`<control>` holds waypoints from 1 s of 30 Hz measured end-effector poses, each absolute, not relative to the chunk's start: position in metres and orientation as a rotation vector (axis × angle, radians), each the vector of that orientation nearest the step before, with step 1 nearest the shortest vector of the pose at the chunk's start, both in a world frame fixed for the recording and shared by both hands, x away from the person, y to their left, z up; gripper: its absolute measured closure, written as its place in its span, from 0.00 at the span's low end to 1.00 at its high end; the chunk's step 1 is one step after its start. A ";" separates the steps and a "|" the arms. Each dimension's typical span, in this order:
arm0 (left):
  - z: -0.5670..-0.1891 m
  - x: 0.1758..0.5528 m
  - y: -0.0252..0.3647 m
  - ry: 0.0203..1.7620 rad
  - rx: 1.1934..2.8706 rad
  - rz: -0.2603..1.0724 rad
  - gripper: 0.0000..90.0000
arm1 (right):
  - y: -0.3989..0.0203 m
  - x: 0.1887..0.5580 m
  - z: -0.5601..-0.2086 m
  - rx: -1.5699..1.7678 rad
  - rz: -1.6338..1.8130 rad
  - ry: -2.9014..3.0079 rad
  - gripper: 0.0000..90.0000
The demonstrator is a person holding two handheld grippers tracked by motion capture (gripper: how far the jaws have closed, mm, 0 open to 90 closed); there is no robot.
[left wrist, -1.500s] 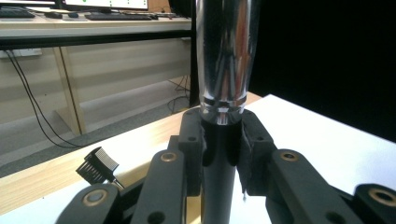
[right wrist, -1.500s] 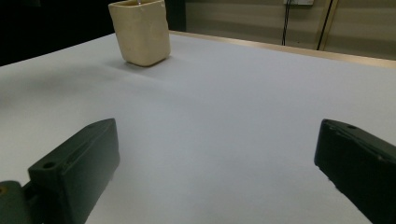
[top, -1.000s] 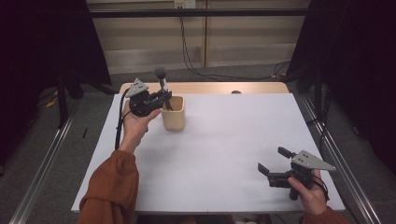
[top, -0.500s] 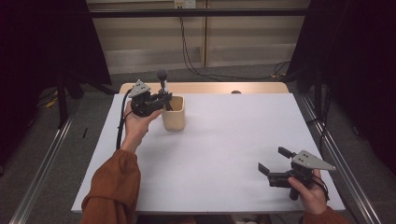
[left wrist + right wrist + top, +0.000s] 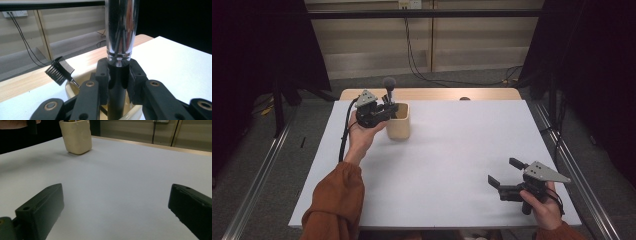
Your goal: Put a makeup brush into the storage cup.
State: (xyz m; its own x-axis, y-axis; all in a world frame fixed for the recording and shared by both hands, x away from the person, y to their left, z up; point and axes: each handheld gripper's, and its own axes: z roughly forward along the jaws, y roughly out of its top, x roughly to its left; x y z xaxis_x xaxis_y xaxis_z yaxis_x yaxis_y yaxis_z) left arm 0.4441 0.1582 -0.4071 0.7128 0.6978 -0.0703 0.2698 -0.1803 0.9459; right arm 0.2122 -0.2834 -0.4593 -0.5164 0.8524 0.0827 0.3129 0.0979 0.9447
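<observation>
The left gripper (image 5: 384, 111) hung at the rim of a cream cup (image 5: 398, 128) that stood on the white table (image 5: 452, 150) near its far left corner, and its jaws were clamped on the handle of a makeup brush (image 5: 389, 89). In the high view the brush stood upright, its dark fluffy head well above the cup's rim and its lower end down inside the cup. The left gripper view showed the grip closely: the two black jaws pressed from either side on the dark lower handle of the brush (image 5: 117, 82), just below the shiny silver ferrule that rose out of the top of the picture. In that same view a small black comb (image 5: 59, 70) leaned out of the cup (image 5: 71, 88) beside the brush, its toothed head tilted over the rim and its thin stem running down inside; whether it touched the brush could not be told. The person's left hand (image 5: 362, 135), in a rust-orange sleeve, held the gripper just beside the cup. The right gripper (image 5: 504, 176) rested low over the table, far from the cup toward the near right corner, held in the person's right hand (image 5: 544, 210). Its jaws stood wide apart with nothing between them; the right gripper view showed bare white tabletop (image 5: 125, 182) between the two black jaws, with the cup (image 5: 75, 137) well off beyond them.
</observation>
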 end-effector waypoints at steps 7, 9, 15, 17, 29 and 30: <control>-0.412 0.443 0.157 0.774 1.777 0.454 0.83 | -0.283 0.212 -0.459 1.141 1.426 1.883 0.00; -0.413 0.444 0.157 0.773 1.781 0.454 0.83 | -0.283 0.213 -0.459 1.142 1.426 1.883 0.00; -0.417 0.444 0.157 0.785 1.792 0.453 0.83 | -0.284 0.212 -0.459 1.143 1.426 1.883 0.00; -0.418 0.444 0.157 0.787 1.797 0.456 0.83 | -0.284 0.212 -0.459 1.142 1.428 1.884 0.00; -0.424 0.445 0.162 0.808 1.812 0.457 0.82 | -0.283 0.213 -0.459 1.143 1.428 1.883 0.00; -0.424 0.445 0.162 0.809 1.813 0.462 0.82 | -0.283 0.212 -0.459 1.142 1.428 1.884 0.00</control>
State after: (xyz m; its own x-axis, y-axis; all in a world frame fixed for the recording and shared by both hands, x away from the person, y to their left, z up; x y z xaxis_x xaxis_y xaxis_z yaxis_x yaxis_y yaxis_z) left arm 0.4445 0.1620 -0.4240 0.6970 0.7144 -0.0618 0.3094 -0.2218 0.9247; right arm 0.2125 -0.2833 -0.4593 -0.5157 0.8522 0.0885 0.3153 0.0927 0.9445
